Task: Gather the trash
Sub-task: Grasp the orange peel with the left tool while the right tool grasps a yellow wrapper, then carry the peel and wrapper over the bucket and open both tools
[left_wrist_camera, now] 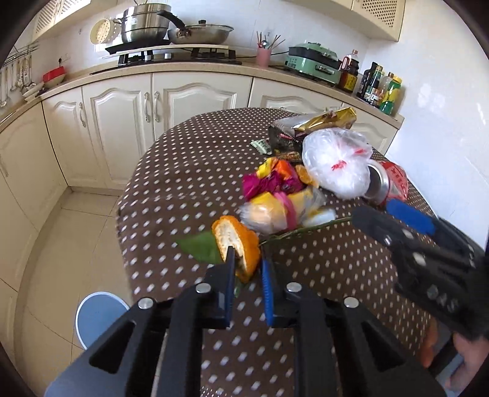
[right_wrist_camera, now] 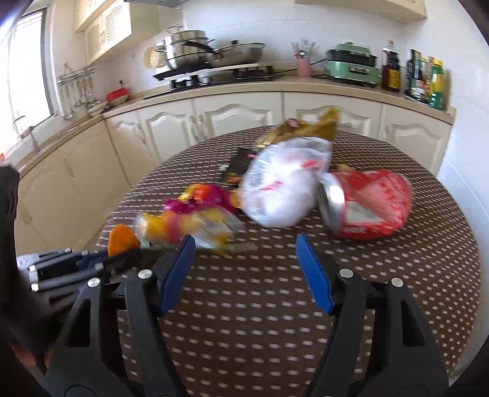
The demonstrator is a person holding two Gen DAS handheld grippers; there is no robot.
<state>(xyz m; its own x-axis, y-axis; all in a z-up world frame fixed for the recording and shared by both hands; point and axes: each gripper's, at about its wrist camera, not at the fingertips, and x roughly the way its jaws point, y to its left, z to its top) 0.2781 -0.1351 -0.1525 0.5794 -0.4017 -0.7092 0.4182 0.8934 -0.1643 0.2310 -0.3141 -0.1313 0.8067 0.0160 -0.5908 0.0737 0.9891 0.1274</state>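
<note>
My left gripper point(left_wrist_camera: 247, 259) is shut on an orange peel point(left_wrist_camera: 237, 244) and holds it above the near edge of the brown dotted table point(left_wrist_camera: 189, 171); a green leaf point(left_wrist_camera: 201, 247) on a stem point(left_wrist_camera: 305, 229) hangs by it. The peel also shows at the left of the right wrist view point(right_wrist_camera: 122, 239). My right gripper point(right_wrist_camera: 244, 244) is open and empty, above the table in front of the trash pile. The pile holds a white plastic bag point(right_wrist_camera: 281, 192), a crushed red can point(right_wrist_camera: 366, 204), yellow and pink wrappers point(right_wrist_camera: 189, 220) and a gold snack bag point(right_wrist_camera: 305, 128).
A blue-lidded bin point(left_wrist_camera: 97, 317) stands on the tiled floor left of the table. Cream cabinets point(left_wrist_camera: 122, 122) and a counter with pots point(left_wrist_camera: 146, 24), a green cooker point(left_wrist_camera: 314, 61) and bottles point(left_wrist_camera: 382, 85) run behind the table.
</note>
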